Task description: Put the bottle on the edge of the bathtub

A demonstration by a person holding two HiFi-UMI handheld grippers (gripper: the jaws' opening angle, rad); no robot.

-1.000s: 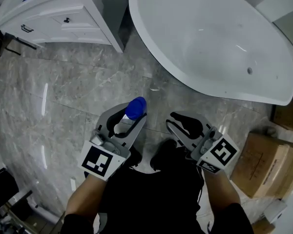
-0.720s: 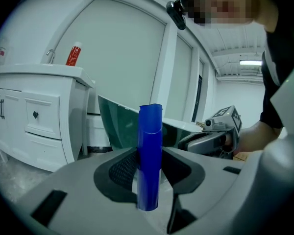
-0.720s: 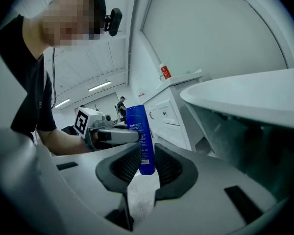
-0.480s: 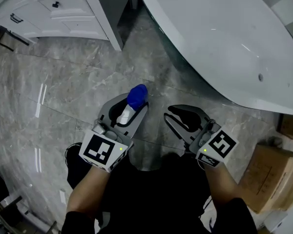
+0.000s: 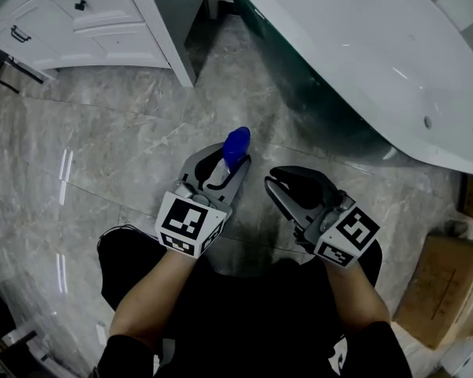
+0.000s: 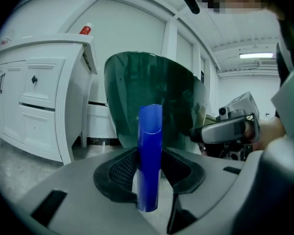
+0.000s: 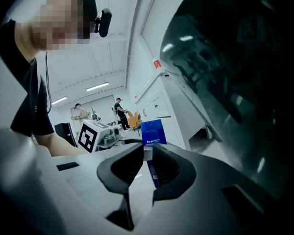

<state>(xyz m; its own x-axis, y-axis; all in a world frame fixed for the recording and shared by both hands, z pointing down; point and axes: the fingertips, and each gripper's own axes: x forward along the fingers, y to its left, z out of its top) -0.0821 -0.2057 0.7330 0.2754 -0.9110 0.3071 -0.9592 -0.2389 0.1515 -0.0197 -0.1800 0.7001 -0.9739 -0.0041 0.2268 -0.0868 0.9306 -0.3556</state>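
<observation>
The left tongs [image 5: 221, 164] clamp the blue bottle [image 5: 236, 144] between their pads, its blue end poking past the tips, over the marble floor [image 5: 126, 132]. Just beside them, the right tongs [image 5: 273, 181] are closed and empty. The bathtub [image 5: 339, 53] stands ahead, apart from the bottle.

Tub [image 5: 394, 46] takes the upper right, cabinet [image 5: 102, 22] the upper left, box [image 5: 437, 298] lower right, bottle [image 5: 236, 144] centre, between the jaws of the left gripper [image 5: 225, 164].
</observation>
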